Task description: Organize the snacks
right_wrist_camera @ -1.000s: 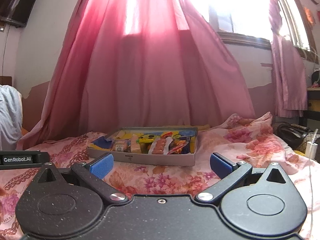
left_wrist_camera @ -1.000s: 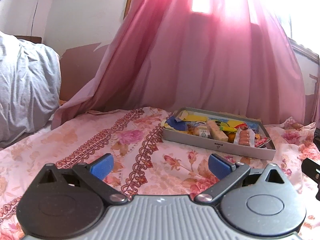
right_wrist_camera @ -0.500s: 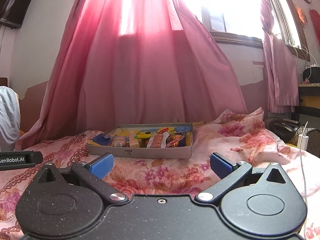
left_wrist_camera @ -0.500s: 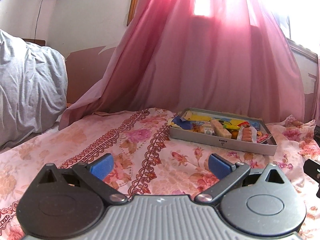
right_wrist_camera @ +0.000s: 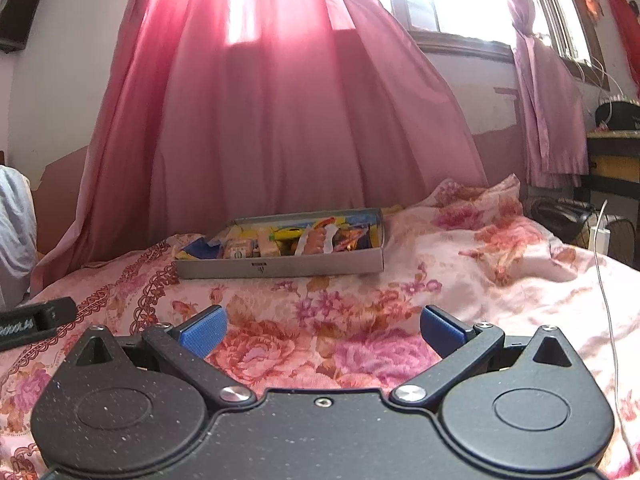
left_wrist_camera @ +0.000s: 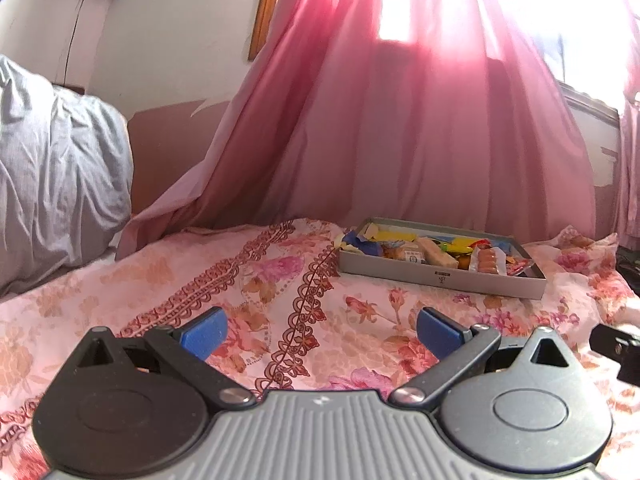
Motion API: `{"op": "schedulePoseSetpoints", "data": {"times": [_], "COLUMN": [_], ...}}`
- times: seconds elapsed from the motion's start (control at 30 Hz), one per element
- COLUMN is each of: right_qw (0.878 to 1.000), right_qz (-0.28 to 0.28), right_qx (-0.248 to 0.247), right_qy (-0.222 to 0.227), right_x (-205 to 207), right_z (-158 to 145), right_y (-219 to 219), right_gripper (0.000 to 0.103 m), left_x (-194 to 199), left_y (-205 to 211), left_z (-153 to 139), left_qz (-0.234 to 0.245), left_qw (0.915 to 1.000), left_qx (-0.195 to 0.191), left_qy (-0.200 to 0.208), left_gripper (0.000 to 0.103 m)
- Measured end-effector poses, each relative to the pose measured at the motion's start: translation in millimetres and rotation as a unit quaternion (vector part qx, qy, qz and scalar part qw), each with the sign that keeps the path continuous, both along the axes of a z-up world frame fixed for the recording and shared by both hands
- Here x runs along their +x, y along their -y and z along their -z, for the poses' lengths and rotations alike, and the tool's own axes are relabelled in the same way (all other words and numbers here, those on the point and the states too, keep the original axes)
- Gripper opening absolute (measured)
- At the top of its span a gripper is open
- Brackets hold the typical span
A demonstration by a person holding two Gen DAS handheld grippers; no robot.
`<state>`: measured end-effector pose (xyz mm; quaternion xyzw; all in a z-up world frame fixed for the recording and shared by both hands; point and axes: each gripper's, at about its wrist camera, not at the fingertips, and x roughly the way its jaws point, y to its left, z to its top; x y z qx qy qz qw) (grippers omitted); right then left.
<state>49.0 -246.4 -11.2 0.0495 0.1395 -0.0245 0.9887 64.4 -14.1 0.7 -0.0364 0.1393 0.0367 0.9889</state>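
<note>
Box [right_wrist_camera: 280,266] w/ assorted snacks [right_wrist_camera: 316,238] on floral bedsheet [right_wrist_camera: 460,264], both tools spread.

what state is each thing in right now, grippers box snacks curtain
left gripper: open, empty, over the bedspread
right gripper: open, empty, over the bedspread
box: lidless, flat on the bedspread
snacks: jumbled inside the box
curtain: drawn, sunlit, hem behind the box

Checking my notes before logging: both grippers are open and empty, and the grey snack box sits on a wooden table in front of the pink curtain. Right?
Not quite: the snack box sits on a floral bedspread, not a wooden table, as the right wrist view shows. The rest holds: left gripper and right gripper open and empty, pink curtain behind.
</note>
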Motion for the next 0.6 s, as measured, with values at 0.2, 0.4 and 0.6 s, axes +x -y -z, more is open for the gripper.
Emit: {"op": "schedulePoseSetpoints", "data": {"times": [0.2,0.4,0.6], "right_qw": [1.0,1.0,0.999], "right_qz": [0.01,0.019,0.011], "right_qx": [-0.002,-0.006,-0.03], "right_qy": [0.002,-0.017,-0.022], "right_x": [-7.4,-9.6,-11.2], "right_z": [4.5,10.3,14.9], "right_y": [-12.0,-23.5,-32.2], "right_gripper": [0.102,0.102,0.102], "left_x": [-9.9,-8.0,-8.2], "left_y": [-9.0,-20.0,-24.6], "left_z": [6.9,14.8,21.9], "left_qz": [0.017,0.014,0.016], "left_qw": [0.9999,0.9994,0.9987], "left_qx": [-0.003,-0.016,-0.02], "left_qy": [-0.001,-0.027,-0.044], "left_gripper": [0.103,0.103,0.103]}}
